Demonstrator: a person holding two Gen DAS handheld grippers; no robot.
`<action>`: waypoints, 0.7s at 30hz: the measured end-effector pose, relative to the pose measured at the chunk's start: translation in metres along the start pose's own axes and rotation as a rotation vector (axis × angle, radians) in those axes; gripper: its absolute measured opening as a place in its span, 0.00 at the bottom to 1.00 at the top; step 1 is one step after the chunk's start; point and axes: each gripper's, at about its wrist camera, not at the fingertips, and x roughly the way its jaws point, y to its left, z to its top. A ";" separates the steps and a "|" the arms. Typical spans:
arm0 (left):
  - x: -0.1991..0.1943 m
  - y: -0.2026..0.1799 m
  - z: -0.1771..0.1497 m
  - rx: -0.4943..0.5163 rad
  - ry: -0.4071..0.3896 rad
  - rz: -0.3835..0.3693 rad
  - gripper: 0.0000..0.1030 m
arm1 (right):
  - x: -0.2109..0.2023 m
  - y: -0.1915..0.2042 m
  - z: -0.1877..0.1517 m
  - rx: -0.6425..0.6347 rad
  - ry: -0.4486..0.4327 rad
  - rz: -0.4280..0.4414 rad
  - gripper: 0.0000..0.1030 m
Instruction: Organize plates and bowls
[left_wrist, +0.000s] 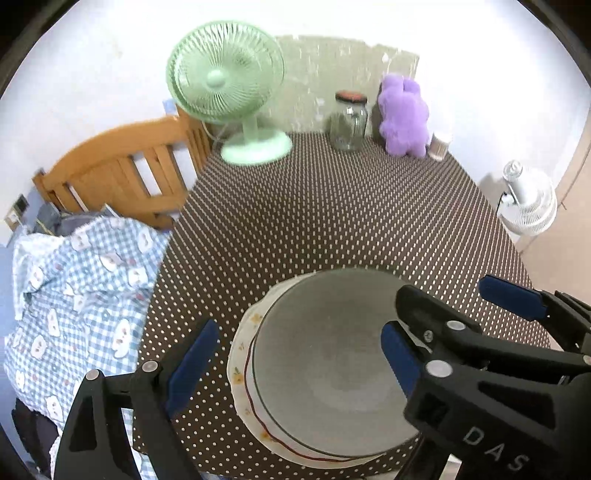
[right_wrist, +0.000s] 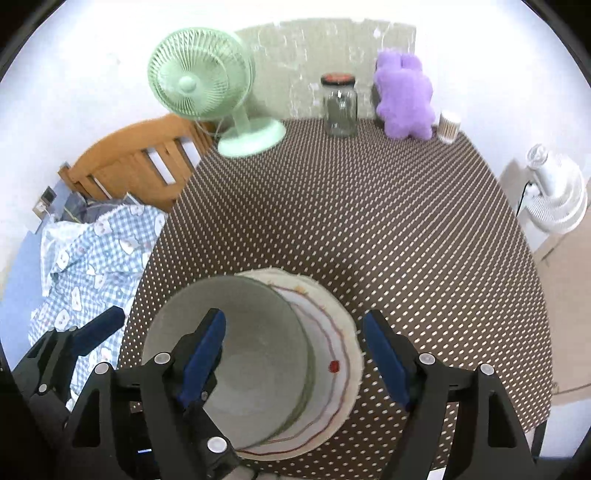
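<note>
A grey bowl (left_wrist: 332, 362) sits on a white plate (left_wrist: 242, 354) with a red wavy line and small flowers, near the front edge of the dotted brown table (left_wrist: 314, 206). My left gripper (left_wrist: 291, 354) is open, its left finger outside the plate and its right finger over the bowl. My right gripper (right_wrist: 295, 354) is open over the same bowl (right_wrist: 251, 365) and plate (right_wrist: 340, 347); its left finger is above the bowl's inside, its right finger beyond the plate's right rim. The right gripper's fingers (left_wrist: 509, 299) show in the left wrist view.
At the table's back stand a green fan (left_wrist: 229, 88), a glass jar (left_wrist: 349, 122), a purple plush toy (left_wrist: 404, 114) and a small container (right_wrist: 448, 127). A wooden bed with a checked blanket (left_wrist: 74, 295) lies left. A white fan (left_wrist: 528, 203) stands right of the table.
</note>
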 end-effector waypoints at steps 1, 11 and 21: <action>-0.007 -0.002 0.000 -0.009 -0.024 0.017 0.89 | -0.006 -0.002 0.000 -0.004 -0.015 0.004 0.77; -0.044 -0.032 -0.011 -0.064 -0.145 0.041 0.89 | -0.068 -0.054 -0.012 0.010 -0.184 0.011 0.77; -0.079 -0.067 -0.046 -0.063 -0.257 0.032 0.90 | -0.115 -0.125 -0.053 0.076 -0.275 -0.056 0.79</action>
